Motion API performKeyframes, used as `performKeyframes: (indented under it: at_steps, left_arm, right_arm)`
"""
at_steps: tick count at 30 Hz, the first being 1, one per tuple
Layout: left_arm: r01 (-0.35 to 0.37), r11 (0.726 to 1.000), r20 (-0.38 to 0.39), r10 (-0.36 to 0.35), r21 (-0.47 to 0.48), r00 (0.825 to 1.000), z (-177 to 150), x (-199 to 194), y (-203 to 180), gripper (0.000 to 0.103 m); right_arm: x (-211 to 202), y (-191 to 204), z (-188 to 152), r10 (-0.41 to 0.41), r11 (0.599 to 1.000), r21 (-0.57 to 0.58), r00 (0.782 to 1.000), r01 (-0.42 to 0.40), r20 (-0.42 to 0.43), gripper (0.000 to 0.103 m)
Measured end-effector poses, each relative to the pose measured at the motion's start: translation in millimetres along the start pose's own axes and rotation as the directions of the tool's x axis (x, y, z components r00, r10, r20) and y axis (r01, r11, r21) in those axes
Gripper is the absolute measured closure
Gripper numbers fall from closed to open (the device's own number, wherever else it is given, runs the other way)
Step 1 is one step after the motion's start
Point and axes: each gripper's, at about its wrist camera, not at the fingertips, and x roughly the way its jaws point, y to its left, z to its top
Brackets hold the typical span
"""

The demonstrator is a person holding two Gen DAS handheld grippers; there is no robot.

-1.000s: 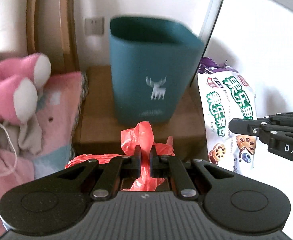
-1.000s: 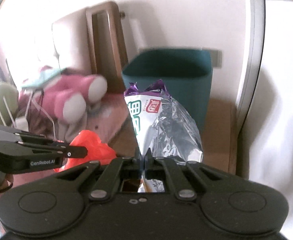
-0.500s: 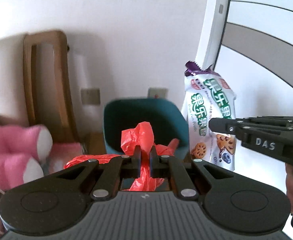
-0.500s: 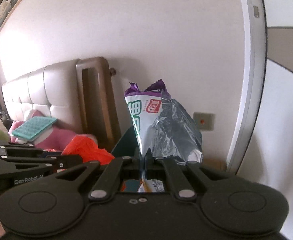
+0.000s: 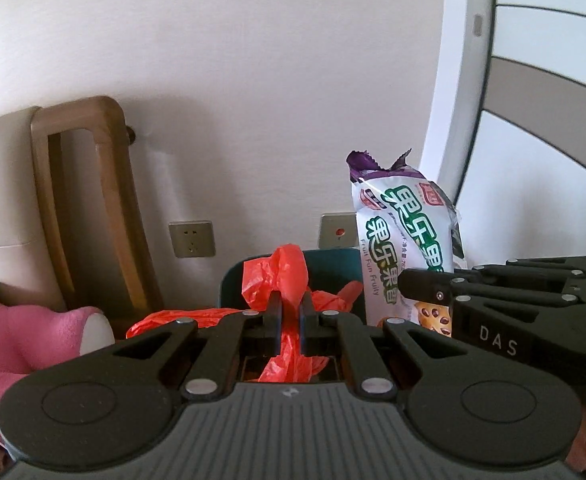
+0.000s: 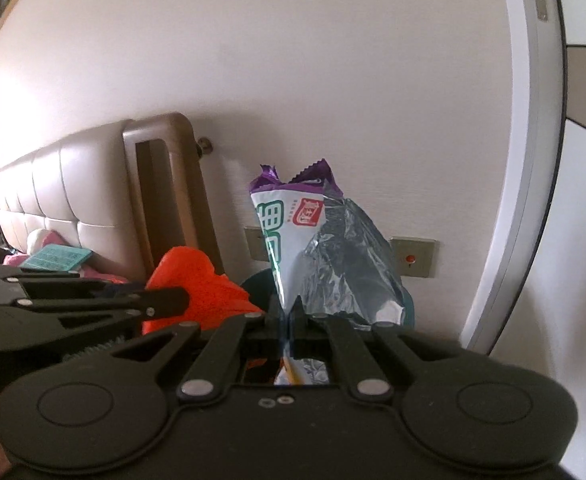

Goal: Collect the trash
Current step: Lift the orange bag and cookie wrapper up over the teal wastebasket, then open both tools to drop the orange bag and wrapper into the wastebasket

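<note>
The left gripper (image 5: pixel 289 312) is clenched on a crumpled red plastic bag (image 5: pixel 283 276), whose loose folds bunch up above the fingertips and trail down behind them toward the camera. The right gripper (image 6: pixel 288 312) is pinched tight on the lower edge of a white and purple snack wrapper (image 6: pixel 293 240), which stands upright above its jaws with the silver inner foil turned toward that camera. In the left wrist view the right gripper comes in from three o'clock with the wrapper at about one o'clock of the left fingertips, just beside the red bag. Just beyond both fingertips, at twelve o'clock and low in each view, sits the dark teal trash bin (image 5: pixel 333 260); only its rim shows, largely hidden behind the held trash. Farther out are the wall sockets (image 5: pixel 192 239), a wooden headboard frame (image 5: pixel 89 208) at ten o'clock, and a pink plush toy (image 5: pixel 33 336) at nine o'clock. The step in hand looks like the carry: both pieces are picked up and held near the bin's mouth. The next move calls for bringing each piece over the opening, tipping the fingers downward and letting go, so that the light bag and wrapper fall inside rather than catch on the rim.
</note>
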Motion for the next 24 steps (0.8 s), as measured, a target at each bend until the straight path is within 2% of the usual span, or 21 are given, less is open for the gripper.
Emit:
performKeyframes:
  at_steps: [7, 9, 13, 19, 24]
  left_arm:
    - [-0.019, 0.999, -0.056, 0.021, 0.041, 0.998, -7, 35, -7, 0.096]
    - [-0.017, 0.999, -0.084, 0.02, 0.028, 0.996, -10, 44, -6, 0.095]
    - [-0.016, 1.0, -0.139, 0.017, 0.014, 0.99, -17, 61, -4, 0.095]
    - [-0.003, 1.0, -0.211, 0.002, -0.007, 0.978, -27, 78, -3, 0.095]
    - [-0.003, 1.0, -0.242, 0.002, -0.004, 0.97, -32, 87, -4, 0.095]
  right_arm:
    - [28, -3, -6, -0.003, 1.0, -0.016, 0.999, 0.002, -0.051, 0.102]
    - [36, -7, -9, -0.003, 1.0, 0.005, 0.996, 0.004, -0.085, 0.101]
    - [40, -14, -10, 0.01, 0.999, 0.053, 0.996, -0.005, -0.094, 0.1]
    - [46, -15, -8, 0.022, 0.998, 0.063, 0.994, -0.015, -0.109, 0.094]
    - [57, -13, -5, 0.018, 0.998, 0.064, 0.991, -0.009, -0.133, 0.089]
